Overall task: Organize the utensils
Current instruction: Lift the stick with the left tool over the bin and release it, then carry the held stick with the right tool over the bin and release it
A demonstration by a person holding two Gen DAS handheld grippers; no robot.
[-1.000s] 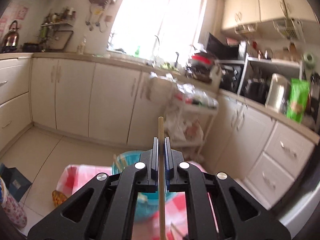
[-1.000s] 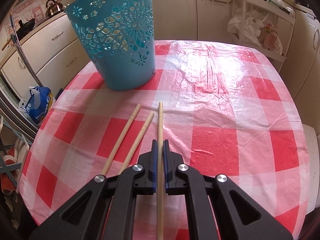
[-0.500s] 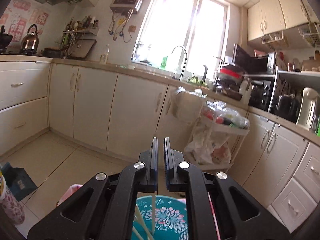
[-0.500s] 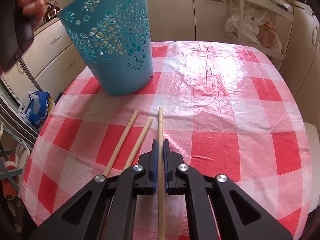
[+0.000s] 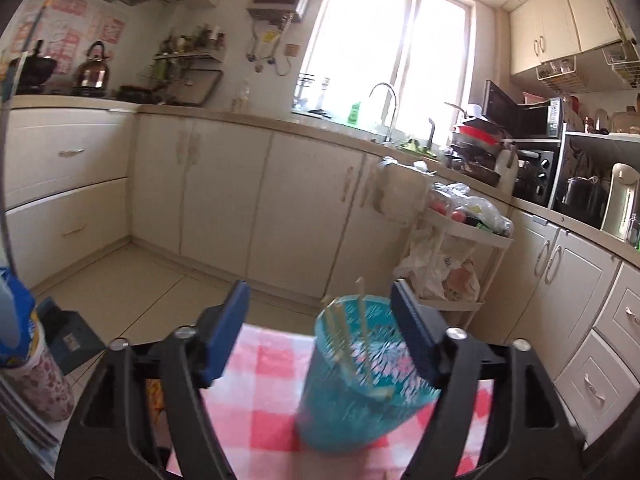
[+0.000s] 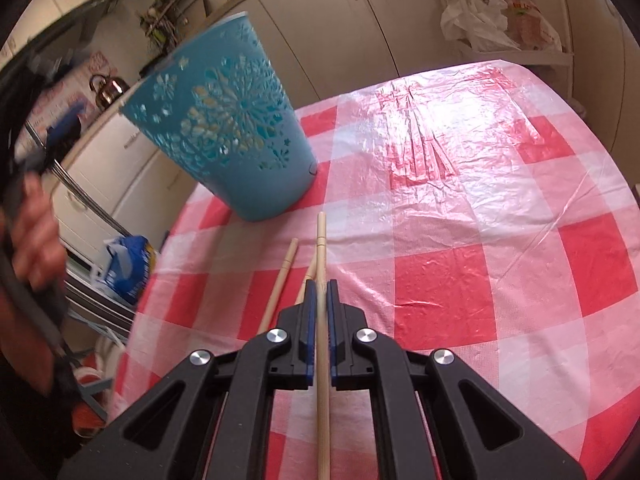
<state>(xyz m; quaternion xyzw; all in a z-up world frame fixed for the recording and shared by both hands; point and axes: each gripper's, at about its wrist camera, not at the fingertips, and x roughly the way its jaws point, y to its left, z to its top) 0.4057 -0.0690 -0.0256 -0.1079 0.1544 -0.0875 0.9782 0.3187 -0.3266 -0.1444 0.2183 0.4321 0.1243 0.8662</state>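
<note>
We see a teal basket (image 6: pixel 224 128) with cut-out flower patterns on a red-and-white checked tablecloth (image 6: pixel 480 240). Pale wooden chopsticks (image 6: pixel 280 280) lie near it. Our black grippers carry blue pads (image 5: pixel 224 328). Cream cabinets (image 5: pixel 224 200) stand far behind.

Ahead of my left claw I see cream cabinets (image 5: pixel 224 196) under a bright window (image 5: pixel 384 52), with a faucet (image 5: pixel 386 108) below it. A kettle (image 5: pixel 93 67) sits far left and a white trolley (image 5: pixel 460 256) stands right of centre. Beneath my right claw spreads a red-checked tablecloth (image 6: pixel 480 216).
</note>
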